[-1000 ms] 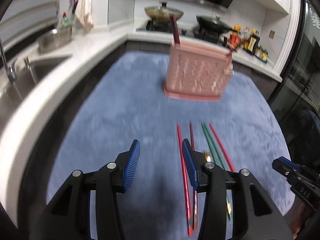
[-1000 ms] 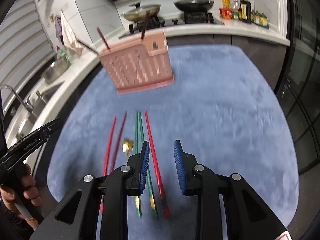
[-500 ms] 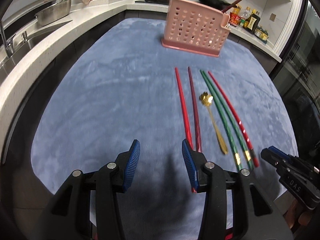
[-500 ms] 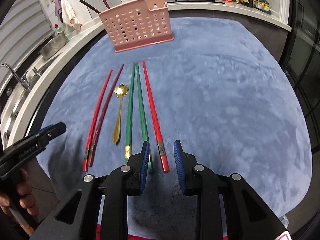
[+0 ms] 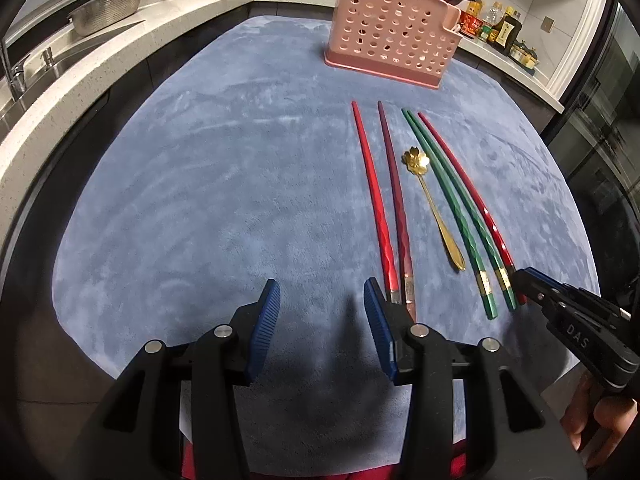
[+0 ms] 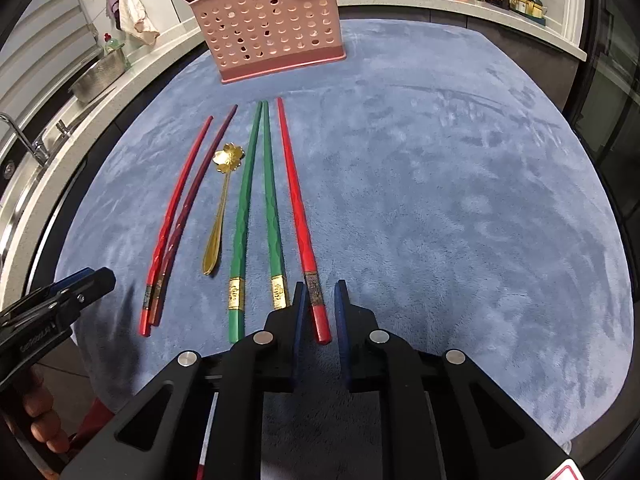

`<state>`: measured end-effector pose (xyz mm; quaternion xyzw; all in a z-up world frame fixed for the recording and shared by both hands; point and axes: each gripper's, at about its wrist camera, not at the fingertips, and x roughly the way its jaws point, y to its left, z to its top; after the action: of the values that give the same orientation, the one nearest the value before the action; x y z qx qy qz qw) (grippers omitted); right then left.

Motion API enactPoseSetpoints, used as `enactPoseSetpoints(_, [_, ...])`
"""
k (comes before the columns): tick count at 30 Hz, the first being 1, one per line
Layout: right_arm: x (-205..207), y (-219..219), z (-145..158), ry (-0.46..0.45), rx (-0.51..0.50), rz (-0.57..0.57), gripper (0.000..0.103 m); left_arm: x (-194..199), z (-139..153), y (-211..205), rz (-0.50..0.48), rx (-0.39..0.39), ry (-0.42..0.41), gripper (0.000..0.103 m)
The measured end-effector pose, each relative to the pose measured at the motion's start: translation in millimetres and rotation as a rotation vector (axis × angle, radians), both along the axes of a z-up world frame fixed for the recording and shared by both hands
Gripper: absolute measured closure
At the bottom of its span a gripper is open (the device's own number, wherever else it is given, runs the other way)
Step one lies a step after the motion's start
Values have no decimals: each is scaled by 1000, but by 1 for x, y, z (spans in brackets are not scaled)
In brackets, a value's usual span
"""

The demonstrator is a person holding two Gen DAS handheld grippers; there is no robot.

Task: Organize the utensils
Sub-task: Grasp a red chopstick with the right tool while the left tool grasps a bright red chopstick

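Five chopsticks [image 6: 244,216] and a gold spoon [image 6: 218,220] lie on the tabletop [image 6: 440,200]; the pink holder [image 6: 268,28] awaits. We see right gripper [image 6: 320,312] jaws just closing around the outer red chopstick [image 6: 298,216], left gripper [image 5: 322,312] jaws released.

Mat [image 6: 440,200]: lay under everything before me.
Utensil basket [image 6: 272,28]: stood at the mat's far edge, chopsticks upright in it.
Loose chopsticks [image 6: 268,200]: lay side by side in front of the basket.
Spoon [image 6: 220,208]: lay among them, two chopsticks on its left, three on its right.
My right gripper [image 6: 320,312]: straddled the rightmost chopstick's [image 6: 296,200] near end.
My left gripper [image 5: 322,312]: just left of the row.
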<state>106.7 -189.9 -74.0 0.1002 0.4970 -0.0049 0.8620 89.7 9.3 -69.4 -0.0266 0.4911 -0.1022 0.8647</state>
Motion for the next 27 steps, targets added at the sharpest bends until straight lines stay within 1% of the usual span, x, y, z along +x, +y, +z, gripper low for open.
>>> enactPoseSetpoints(4, [2, 3, -3, 0, -9, 15, 94, -2, 0, -5, -17, -6, 4, 61])
enactPoseSetpoints(5, [2, 3, -3, -1, -9, 17, 94, -2, 0, -6, -20, -9, 5, 57])
enactPoseSetpoints(7, [2, 2, -3, -2, -7, 16, 94, -4, 0, -8, -29, -13, 5, 54])
enactPoseSetpoints(13, [1, 4, -3, -2, -23, 14, 95, -7, -5, -20, -64, -7, 13, 54])
enactPoseSetpoints(17, [-1, 1, -3, 1, -9, 5, 95, -6, -10, -25, -73, -7, 23, 54])
enactPoseSetpoints(21, [-3, -1, -3, 3, 4, -1, 95, -4, -17, -27, -67, 2, 35, 54])
enactPoseSetpoints(27, [-3, -1, -4, 4, 15, -5, 95, -1, -19, -28, -57, 14, 26, 54])
